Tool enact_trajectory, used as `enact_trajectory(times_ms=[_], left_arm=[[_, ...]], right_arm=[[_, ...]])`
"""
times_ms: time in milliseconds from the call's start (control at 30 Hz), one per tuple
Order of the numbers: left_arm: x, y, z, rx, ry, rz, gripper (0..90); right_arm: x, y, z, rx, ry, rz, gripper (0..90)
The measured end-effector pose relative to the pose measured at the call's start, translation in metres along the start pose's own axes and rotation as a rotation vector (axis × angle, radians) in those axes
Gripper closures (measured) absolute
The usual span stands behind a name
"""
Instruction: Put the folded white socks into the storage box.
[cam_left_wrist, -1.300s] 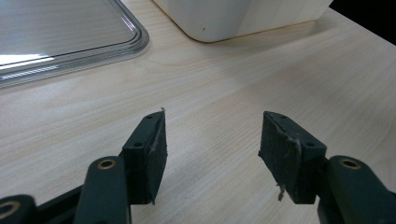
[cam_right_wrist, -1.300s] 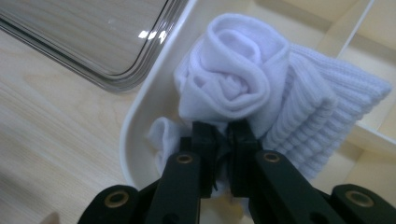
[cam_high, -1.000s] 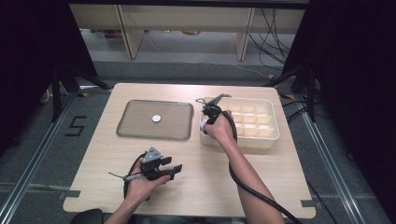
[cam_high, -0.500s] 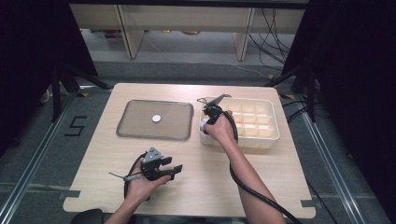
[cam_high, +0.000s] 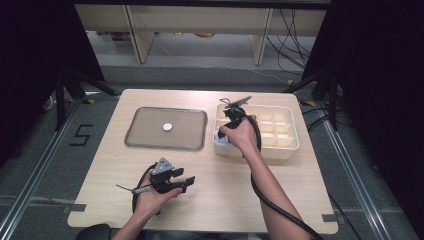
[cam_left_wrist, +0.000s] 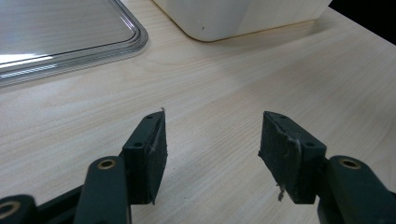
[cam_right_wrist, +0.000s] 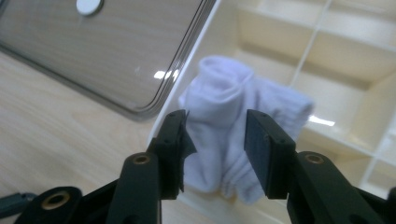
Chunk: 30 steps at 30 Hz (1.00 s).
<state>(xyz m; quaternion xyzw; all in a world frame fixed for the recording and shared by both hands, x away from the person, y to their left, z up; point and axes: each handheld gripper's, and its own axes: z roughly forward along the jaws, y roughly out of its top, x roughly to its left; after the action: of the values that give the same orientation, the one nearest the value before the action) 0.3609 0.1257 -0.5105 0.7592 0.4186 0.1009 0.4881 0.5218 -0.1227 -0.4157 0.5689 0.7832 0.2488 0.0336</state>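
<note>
White ribbed sock (cam_right_wrist: 243, 126); cream compartment box (cam_right_wrist: 345, 60)

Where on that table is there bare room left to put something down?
Bare wood lies between the left gripper and the white compartment box, and along the table's near right edge. The tray holds one small white disc. It is crowded where the right gripper hangs over the white sock.

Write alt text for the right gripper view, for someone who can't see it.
Two black jaws of the right claw, which have just been opening, stand apart above a rolled white sock lying in a corner compartment of a cream divided box. To the left, a clear tray holding a small white disc rests on the wooden table.
</note>
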Motion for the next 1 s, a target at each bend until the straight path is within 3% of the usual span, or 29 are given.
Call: enact_trajectory(times_ms=[67, 100, 133, 200, 233, 267, 333, 367, 467, 500, 533, 567, 667, 700, 733, 833, 867, 967, 1000], left_arm=[[0.0, 0.0, 0.0, -0.001, 0.002, -0.003, 40.6], [-0.001, 0.0, 0.0, -0.001, 0.002, -0.003, 40.6], [0.0, 0.0, 0.001, -0.003, 0.0, 0.002, 40.6], [0.0, 0.0, 0.001, -0.003, -0.003, 0.001, 40.6], [0.0, 0.0, 0.001, -0.002, -0.01, 0.001, 40.7], [0.0, 0.0, 0.001, 0.0, -0.011, 0.001, 40.7], [0.0, 0.0, 0.001, -0.001, -0.011, 0.001, 40.7], [0.0, 0.0, 0.001, -0.001, -0.01, 0.001, 40.7], [0.0, 0.0, 0.001, 0.003, -0.007, 0.002, 40.7], [0.0, 0.0, 0.0, 0.001, -0.003, 0.0, 40.7], [0.0, 0.0, 0.001, -0.001, -0.002, 0.003, 40.7], [0.0, 0.0, 0.001, 0.0, -0.003, 0.003, 40.7], [0.0, 0.0, 0.0, 0.006, -0.007, 0.003, 40.7], [0.0, 0.0, 0.0, 0.004, -0.005, 0.001, 40.7], [0.0, 0.0, 0.001, 0.002, -0.004, 0.001, 40.7], [0.0, 0.0, 0.0, -0.001, 0.003, -0.003, 40.7], [0.0, 0.0, 0.0, 0.001, 0.001, -0.001, 40.7], [0.0, 0.0, 0.0, 0.0, 0.003, -0.001, 40.7], [0.0, 0.0, 0.0, -0.001, 0.001, -0.003, 40.7]], right_arm=[[-0.005, 0.002, -0.005, -0.023, -0.004, 0.026, 54.7], [-0.007, 0.004, -0.01, -0.021, 0.0, 0.071, 51.0], [-0.01, 0.005, -0.01, -0.031, -0.008, 0.067, 48.2], [-0.016, 0.006, -0.01, -0.017, -0.011, 0.103, 44.1], [-0.021, 0.006, -0.007, -0.039, -0.016, 0.069, 43.4], [-0.02, 0.006, -0.006, -0.021, 0.001, 0.105, 42.0], [-0.024, 0.005, -0.002, -0.037, 0.01, 0.077, 40.3], [-0.022, 0.005, -0.001, -0.011, -0.007, 0.11, 39.1], [-0.022, 0.005, 0.003, -0.011, 0.0, 0.116, 37.3], [-0.023, 0.004, 0.005, -0.022, 0.009, 0.088, 37.0], [-0.022, 0.004, 0.005, -0.012, 0.029, 0.093, 37.0], [-0.023, 0.005, 0.008, -0.033, 0.018, 0.074, 37.2], [-0.022, 0.005, 0.009, -0.042, 0.029, 0.066, 41.0], [-0.019, 0.004, 0.008, -0.022, 0.03, 0.093, 44.6], [-0.019, 0.004, 0.008, -0.022, 0.046, 0.078, 48.4], [-0.02, 0.004, 0.009, -0.032, 0.03, 0.029, 55.8], [-0.016, 0.004, 0.007, 0.002, 0.027, 0.068, 60.6], [-0.018, 0.003, 0.009, -0.016, 0.004, 0.012, 68.0], [-0.016, 0.002, 0.008, 0.005, -0.018, 0.043, 69.5]])
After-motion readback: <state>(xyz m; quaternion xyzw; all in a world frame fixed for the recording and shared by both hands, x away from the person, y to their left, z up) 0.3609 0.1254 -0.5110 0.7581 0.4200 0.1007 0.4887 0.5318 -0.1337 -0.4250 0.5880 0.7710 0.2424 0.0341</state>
